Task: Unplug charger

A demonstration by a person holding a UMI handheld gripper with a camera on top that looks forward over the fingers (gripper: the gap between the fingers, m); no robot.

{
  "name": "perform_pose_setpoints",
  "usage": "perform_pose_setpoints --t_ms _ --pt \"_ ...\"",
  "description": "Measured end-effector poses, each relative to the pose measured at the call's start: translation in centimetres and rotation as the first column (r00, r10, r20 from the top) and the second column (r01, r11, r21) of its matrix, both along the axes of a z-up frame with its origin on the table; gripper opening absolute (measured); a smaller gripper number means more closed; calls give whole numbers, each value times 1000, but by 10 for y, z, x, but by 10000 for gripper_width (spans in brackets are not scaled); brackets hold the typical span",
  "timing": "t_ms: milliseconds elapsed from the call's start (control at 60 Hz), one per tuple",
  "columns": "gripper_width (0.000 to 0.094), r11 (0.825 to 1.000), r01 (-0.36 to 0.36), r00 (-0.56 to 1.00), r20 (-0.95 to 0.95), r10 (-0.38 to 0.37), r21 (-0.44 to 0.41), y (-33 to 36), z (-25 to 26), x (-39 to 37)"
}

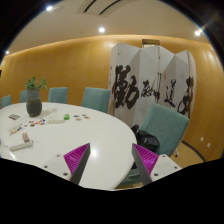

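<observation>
My gripper (111, 160) is held above the near end of a long white table (70, 138). Its two fingers, with magenta pads (76, 155), stand wide apart and nothing is between them. No charger, cable or socket can be made out in this view. Small objects (28, 124) lie on the far left part of the table, too small to tell what they are.
A potted plant in a dark vase (35, 100) stands at the table's far end. Teal chairs (165, 127) ring the table. A white folding screen with black calligraphy (150, 85) stands at the right before a wooden wall. A white flat item (20, 143) lies near the left edge.
</observation>
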State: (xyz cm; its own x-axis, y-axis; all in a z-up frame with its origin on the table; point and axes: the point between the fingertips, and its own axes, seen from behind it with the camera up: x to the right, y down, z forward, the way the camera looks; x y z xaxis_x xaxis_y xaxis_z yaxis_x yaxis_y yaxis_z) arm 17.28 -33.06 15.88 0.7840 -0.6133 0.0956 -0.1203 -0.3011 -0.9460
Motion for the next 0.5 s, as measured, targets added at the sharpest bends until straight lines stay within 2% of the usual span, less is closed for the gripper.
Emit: perform_pose_setpoints --t_ms 183,317,417,467,500 --pt "874 999 -44 999 18 44 10 -5 -8 -25" --pt "872 988 -157 988 -6 157 -6 1 -30 -76" --pt "870 964 -267 963 -40 266 -23 20 -54 -131" --pt "869 942 -334 941 -59 332 -29 35 -64 -164" --pt "871 922 -387 920 -78 383 -30 44 -68 -179"
